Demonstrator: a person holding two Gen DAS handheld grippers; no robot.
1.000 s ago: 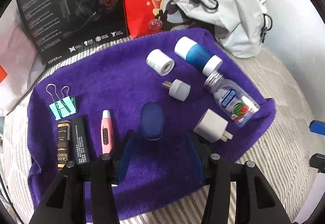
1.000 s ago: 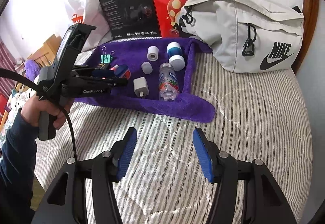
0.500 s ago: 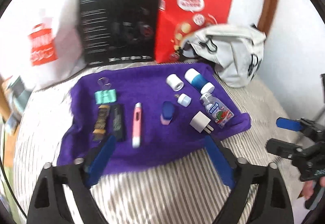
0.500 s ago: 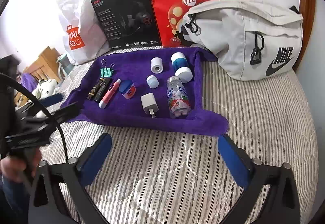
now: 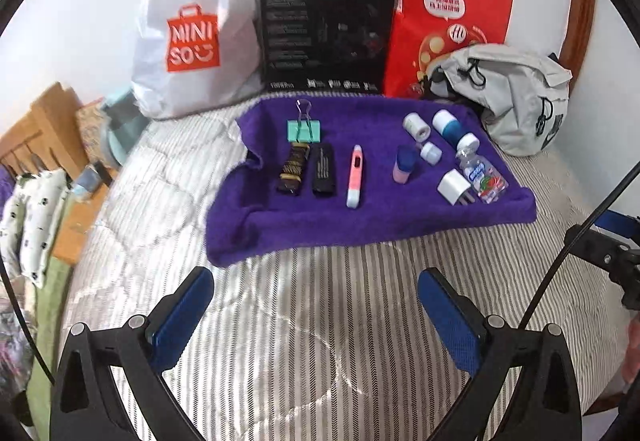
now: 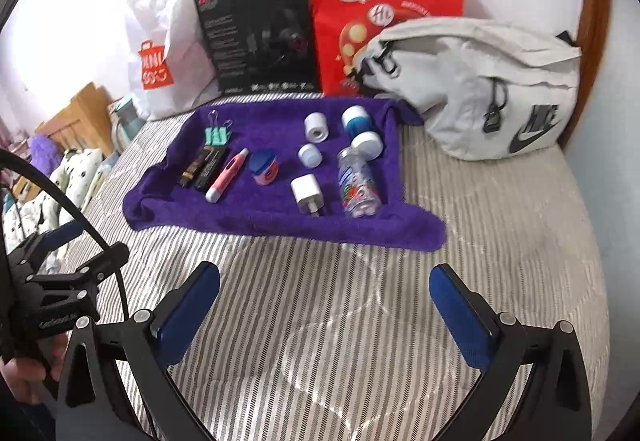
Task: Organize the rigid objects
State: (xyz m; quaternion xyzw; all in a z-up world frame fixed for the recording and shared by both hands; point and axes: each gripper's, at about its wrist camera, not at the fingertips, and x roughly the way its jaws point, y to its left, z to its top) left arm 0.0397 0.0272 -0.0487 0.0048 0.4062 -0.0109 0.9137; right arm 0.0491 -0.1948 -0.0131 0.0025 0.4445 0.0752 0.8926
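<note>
1. Left gripper [image 5: 316, 315]: jaws spread wide, nothing between them, held above the striped bed cover [image 5: 320, 321], well short of the towel.
2. Right gripper [image 6: 324, 307]: jaws likewise spread wide and empty, above the same bed cover, apart from the towel's near edge.
3. Purple towel [image 5: 360, 221]: laid flat on the bed, all small items resting on it.
4. Left group, from the left wrist view: teal binder clip [image 5: 304, 129] at the far side; nearer, a dark bar with gold print [image 5: 294, 171] just beside a black bar [image 5: 323, 173]; then a pink and white pen-shaped device [image 5: 355, 177], lying lengthwise.
5. Centre: blue and pink case [image 5: 404, 164], apart from the pen-shaped device.
6. Right group: white roll [image 5: 416, 125], blue and white cylinder [image 5: 450, 127], small white plug [image 5: 430, 152], white charger [image 5: 454, 187] with prongs toward the camera, clear bottle [image 5: 482, 177] lying on its side just beside the charger.
7. Behind the towel, against the wall: white shopping bag [image 5: 192, 33], black box [image 5: 324, 29], red paper bag [image 5: 444, 25].
8. Grey waist bag [image 6: 480, 81]: on the bed, to the right of the towel's far corner.
9. Hand [image 6: 24, 377]: partly visible at the left edge of the right wrist view, gripping the left gripper's handle.
</note>
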